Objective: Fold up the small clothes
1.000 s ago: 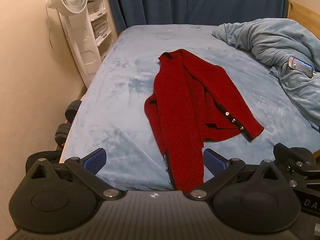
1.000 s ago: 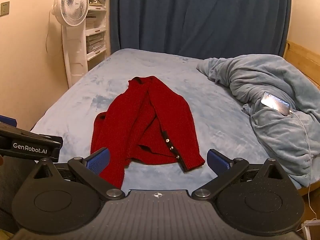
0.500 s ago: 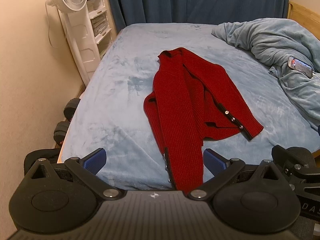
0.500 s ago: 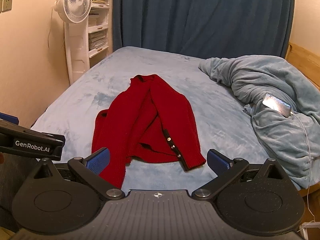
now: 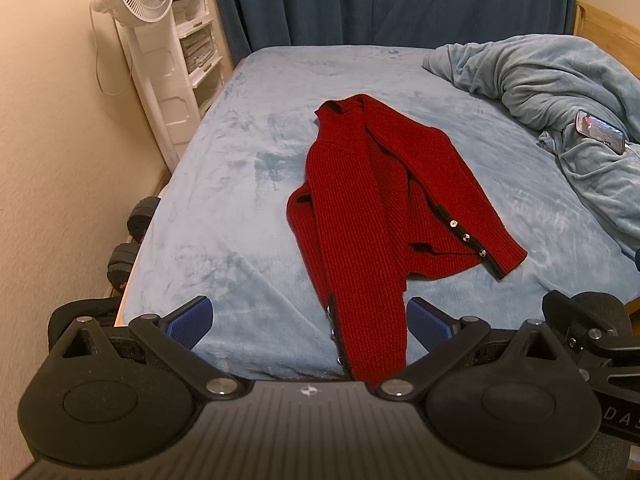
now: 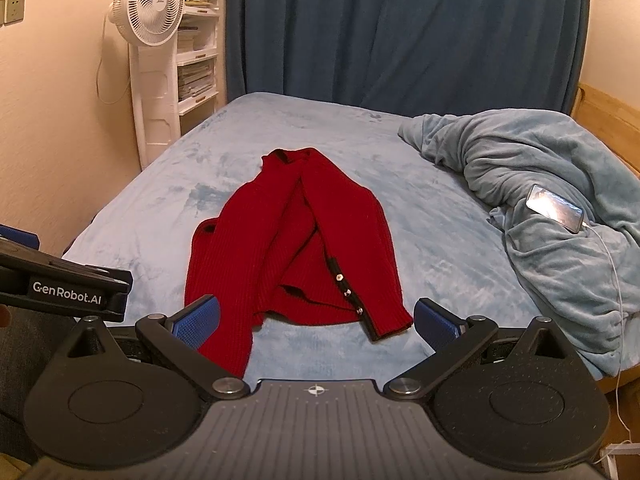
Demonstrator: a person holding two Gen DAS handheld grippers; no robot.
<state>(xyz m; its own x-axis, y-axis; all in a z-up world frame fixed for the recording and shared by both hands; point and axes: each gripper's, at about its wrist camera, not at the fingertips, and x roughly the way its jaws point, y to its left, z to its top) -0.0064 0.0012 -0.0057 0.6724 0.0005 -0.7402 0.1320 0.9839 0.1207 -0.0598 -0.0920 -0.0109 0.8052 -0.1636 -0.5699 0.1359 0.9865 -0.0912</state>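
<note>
A small red knit cardigan (image 5: 372,208) with dark trim and silver buttons lies rumpled on the light blue bed (image 5: 240,216); one front panel hangs over the near edge. It also shows in the right wrist view (image 6: 304,240). My left gripper (image 5: 308,322) is open and empty, just short of the near bed edge, with the hanging panel between its blue pads. My right gripper (image 6: 316,320) is open and empty, held back from the cardigan's near hem. The left gripper's body (image 6: 68,288) shows at the left of the right wrist view.
A bunched blue blanket (image 6: 540,200) lies on the bed's right side with a phone (image 6: 554,208) and white cable on it. A white standing fan (image 6: 148,40) and shelf stand by the left wall. Dumbbells (image 5: 132,240) lie on the floor at left. Dark curtains hang behind.
Both grippers have risen and tilted slightly, so the cardigan sits a little lower and farther in both views. The cardigan has not moved and both grippers stay open.
</note>
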